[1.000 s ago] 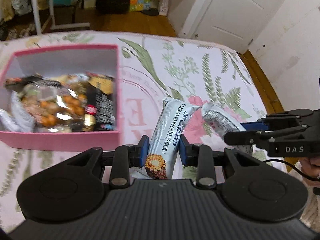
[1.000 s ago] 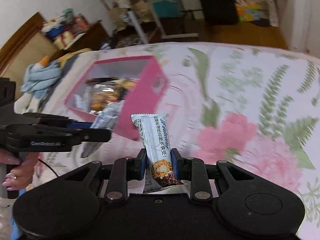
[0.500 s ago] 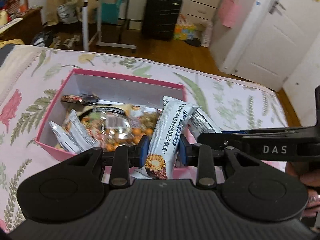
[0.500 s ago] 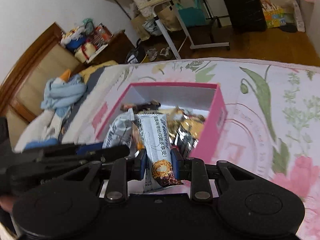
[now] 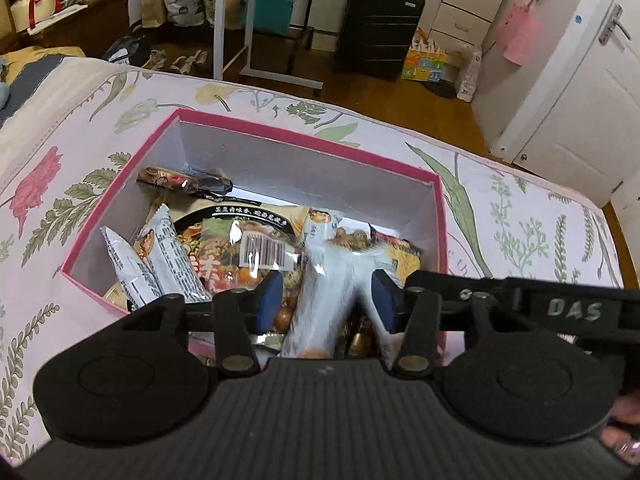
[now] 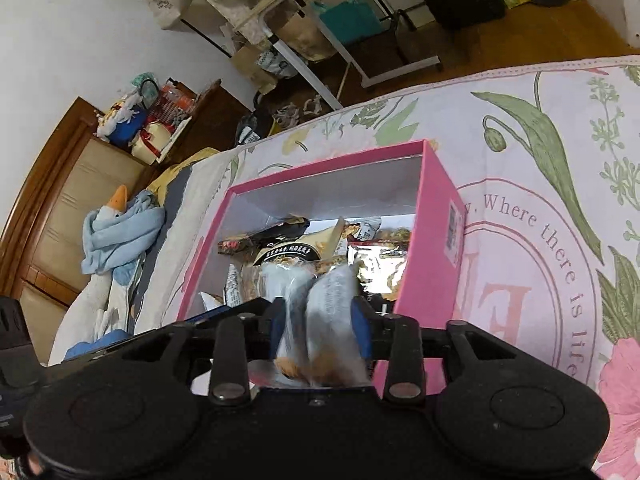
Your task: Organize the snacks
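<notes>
Our left gripper (image 5: 326, 300) gapes, white packet (image 5: 320, 300) loose between the pads; right gripper (image 6: 318, 322) released too, over the pink box (image 5: 280, 134) at twelve.

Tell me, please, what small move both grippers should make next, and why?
Probably lift both straight up and away. The left gripper and right gripper have jaws spread wide, and the white snack packets, blurred, seem to be dropping free into the pink box over the other snacks.
</notes>
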### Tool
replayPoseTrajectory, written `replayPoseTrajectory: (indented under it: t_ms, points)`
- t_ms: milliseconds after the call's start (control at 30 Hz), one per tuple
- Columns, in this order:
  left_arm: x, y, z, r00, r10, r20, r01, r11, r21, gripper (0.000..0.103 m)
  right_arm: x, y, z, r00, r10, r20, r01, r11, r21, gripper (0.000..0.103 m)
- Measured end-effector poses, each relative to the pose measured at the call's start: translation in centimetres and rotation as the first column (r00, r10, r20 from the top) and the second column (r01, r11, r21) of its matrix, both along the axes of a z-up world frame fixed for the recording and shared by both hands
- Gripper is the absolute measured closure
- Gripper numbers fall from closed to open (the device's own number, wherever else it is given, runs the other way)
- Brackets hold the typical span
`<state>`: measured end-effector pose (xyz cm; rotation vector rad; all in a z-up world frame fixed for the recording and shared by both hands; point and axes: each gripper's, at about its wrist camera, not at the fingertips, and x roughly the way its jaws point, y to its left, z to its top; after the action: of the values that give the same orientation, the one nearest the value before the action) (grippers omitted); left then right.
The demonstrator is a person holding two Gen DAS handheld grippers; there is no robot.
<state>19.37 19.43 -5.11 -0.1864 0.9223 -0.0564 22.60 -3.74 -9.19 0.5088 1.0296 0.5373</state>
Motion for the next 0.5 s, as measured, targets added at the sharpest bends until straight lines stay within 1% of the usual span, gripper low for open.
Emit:
replayPoseTrajectory:
  t_ms: [33,67,167,267,400,500]
  points:
    - [-0.4,-0.1,0.0,1.0,-0.008,0.006,0.008,1.0,-0.002,0.047,-0.3,-0.3,0.2,1.0,0.009,0.011,-0.009,1.0,-0.007,0.053]
    - [-0.8,-0.3,0.0,1.0,-0.015,0.012,0.015,1.0,-0.005,0.046,-0.7,-0.6,0.5,1.0,0.017,0.025,-0.016,1.0,-0.02,0.053]
    - [-2.0,-0.7,0.4,0.999,-0.032,0.026,0.032,0.999,-0.004,0.046,-2.3,-1.3,2.1,0.994,0.06,0.088,-0.053,0.996,-0.079,0.053]
    - [-3.4,-1.2,1.1,0.998,-0.049,0.041,0.049,0.999,-0.004,0.046,-4.2,-2.3,3.9,0.985,0.085,0.15,-0.066,0.989,-0.132,0.053]
    - [-5.4,-2.0,2.7,0.993,-0.087,0.077,0.087,0.996,0.002,0.046,-6.7,-3.2,6.0,0.969,0.085,0.231,-0.031,0.973,-0.228,0.053]
    - [-7.3,-2.6,4.0,0.988,-0.119,0.102,0.117,0.993,0.018,0.045,-9.6,-4.5,7.3,0.956,0.058,0.289,0.027,0.959,-0.281,0.053]
